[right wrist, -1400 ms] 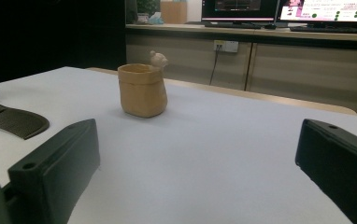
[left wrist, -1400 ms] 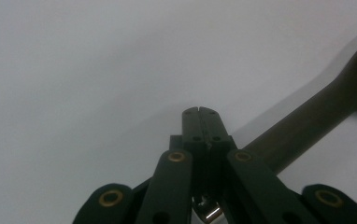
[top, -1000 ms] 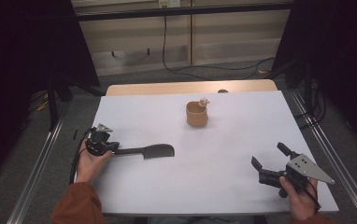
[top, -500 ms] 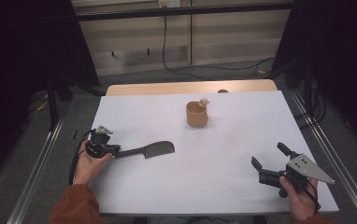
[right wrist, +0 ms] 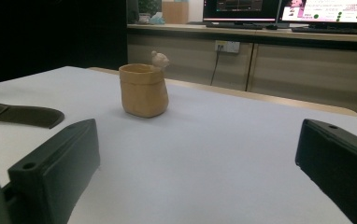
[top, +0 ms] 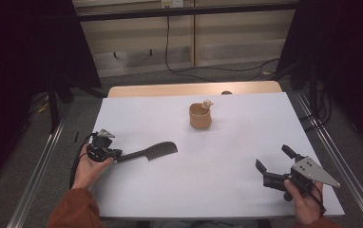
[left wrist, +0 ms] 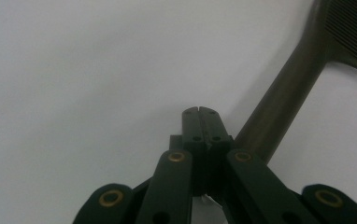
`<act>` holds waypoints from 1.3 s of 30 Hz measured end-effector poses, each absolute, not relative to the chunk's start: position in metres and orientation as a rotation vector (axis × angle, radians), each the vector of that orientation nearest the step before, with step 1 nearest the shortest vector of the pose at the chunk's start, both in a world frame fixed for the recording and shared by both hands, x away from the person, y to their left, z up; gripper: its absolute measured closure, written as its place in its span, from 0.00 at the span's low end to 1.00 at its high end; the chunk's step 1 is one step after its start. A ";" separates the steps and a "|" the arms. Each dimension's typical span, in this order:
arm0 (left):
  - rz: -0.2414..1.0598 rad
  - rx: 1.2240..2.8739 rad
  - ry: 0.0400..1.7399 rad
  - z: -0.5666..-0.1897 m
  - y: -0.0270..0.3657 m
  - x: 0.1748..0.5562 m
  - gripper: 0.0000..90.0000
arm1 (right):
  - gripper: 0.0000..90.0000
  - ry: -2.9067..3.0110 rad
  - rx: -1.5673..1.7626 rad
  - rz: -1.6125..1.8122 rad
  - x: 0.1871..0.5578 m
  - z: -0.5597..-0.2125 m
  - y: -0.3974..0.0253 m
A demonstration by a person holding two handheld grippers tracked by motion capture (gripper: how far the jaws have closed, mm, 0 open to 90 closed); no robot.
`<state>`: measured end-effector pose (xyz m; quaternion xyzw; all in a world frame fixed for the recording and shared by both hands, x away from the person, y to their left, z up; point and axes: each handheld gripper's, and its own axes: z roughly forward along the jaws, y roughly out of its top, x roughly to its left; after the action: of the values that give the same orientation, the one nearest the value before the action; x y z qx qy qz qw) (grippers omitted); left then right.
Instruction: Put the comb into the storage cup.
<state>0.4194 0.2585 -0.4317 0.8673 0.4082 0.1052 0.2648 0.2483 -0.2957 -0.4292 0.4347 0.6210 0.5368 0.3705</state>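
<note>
A: What has changed? 
B: The comb (top: pixel 147 152) has tilted, head swinging toward one o'clock; left gripper (top: pixel 104 151), jaws pinched together, holds its handle at eight o'clock.
A: Right gripper (top: pixel 277 166)? 
B: Spread wide, idle at four; a lift toward the cup (top: pixel 200 116) looks likely.

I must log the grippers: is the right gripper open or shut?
Open. The right gripper has its two jaws spread wide with nothing between them, seen in the right gripper view too.

Counts: 1 black comb (top: pixel 148 152) on table, 1 tan cup (top: pixel 200 117) w/ 1 small figure (top: pixel 207 103) on its rim, 2 handheld grippers – left gripper (top: pixel 118 156), right gripper (top: pixel 273 159). 1 white table (top: pixel 227 142). 2 monitors (right wrist: pixel 284 9) in bg.
</note>
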 end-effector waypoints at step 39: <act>0.321 2.282 1.080 -0.424 0.274 0.414 0.88 | 0.00 1.593 1.110 1.373 0.249 -0.429 -0.295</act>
<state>0.4137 0.2735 -0.4243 0.8571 0.4056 0.1206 0.2938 0.2492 -0.2955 -0.4294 0.4333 0.6217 0.5357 0.3725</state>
